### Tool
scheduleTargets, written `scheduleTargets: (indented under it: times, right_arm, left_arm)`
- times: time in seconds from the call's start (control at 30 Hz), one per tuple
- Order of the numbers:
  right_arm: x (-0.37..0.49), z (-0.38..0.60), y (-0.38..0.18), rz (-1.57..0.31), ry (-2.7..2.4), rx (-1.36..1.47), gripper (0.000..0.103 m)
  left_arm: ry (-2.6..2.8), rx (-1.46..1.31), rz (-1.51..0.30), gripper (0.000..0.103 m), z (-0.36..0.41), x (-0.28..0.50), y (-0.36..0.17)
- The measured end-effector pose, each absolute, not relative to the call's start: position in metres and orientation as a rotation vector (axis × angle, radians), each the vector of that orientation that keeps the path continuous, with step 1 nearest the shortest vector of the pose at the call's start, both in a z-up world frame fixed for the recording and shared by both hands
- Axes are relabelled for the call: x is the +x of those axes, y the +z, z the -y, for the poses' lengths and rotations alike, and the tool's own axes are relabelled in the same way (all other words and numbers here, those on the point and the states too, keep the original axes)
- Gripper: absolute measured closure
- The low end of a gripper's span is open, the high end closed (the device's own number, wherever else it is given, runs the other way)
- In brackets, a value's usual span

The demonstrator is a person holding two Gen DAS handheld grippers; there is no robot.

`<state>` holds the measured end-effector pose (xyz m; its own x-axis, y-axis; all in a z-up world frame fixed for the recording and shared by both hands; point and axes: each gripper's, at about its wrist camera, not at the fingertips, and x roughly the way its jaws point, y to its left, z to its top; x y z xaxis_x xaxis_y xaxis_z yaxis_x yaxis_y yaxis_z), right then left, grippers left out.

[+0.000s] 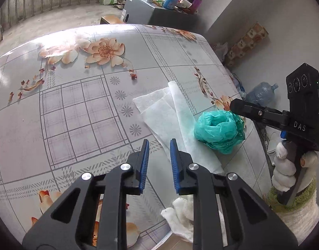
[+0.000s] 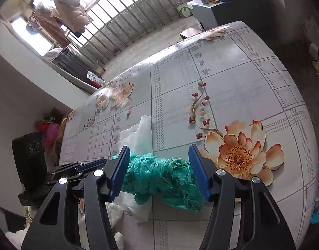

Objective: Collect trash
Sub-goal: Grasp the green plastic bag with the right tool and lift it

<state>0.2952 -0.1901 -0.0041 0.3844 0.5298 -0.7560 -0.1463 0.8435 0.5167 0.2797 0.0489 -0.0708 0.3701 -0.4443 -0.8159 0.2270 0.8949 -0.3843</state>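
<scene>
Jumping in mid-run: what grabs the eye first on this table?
The crumpled teal plastic bag stands out, lying between the open fingers of the right gripper near the table's edge. Beside and partly under it lies a white sheet on the flowered tablecloth. The left gripper hovers open over the sheet's near end.

Teal plastic bag (image 1: pixel 218 132), white tissue (image 1: pixel 159 106), grey floral-checked tablecloth (image 1: pixel 76 95)
</scene>
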Motion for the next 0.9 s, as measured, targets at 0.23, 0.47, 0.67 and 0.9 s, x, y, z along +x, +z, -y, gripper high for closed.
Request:
scheduleTargets:
  times: [0.23, 0.47, 0.67, 0.9]
  right_arm:
    - [0.287, 0.188, -0.008, -1.146, 0.458, 0.415, 0.059]
    - [0.246, 0.226, -0.010, -1.140, 0.366, 0.484, 0.060]
    - [0.189, 0.258, -0.011, -1.148, 0.289, 0.554, 0.060]
    - [0.131, 0.262, -0.007, -1.140, 0.208, 0.572, 0.060]
  left_arm:
    - [-0.583, -0.190, -1.182, 0.100, -0.018, 0.297, -0.083]
    - [-0.774, 0.102, -1.171, 0.103, 0.049, 0.274, -0.075]
    - [-1.009, 0.362, -1.226, 0.103, 0.098, 0.242, -0.070]
    - [-1.121, 0.358, -1.309, 0.102, 0.109, 0.213, -0.065]
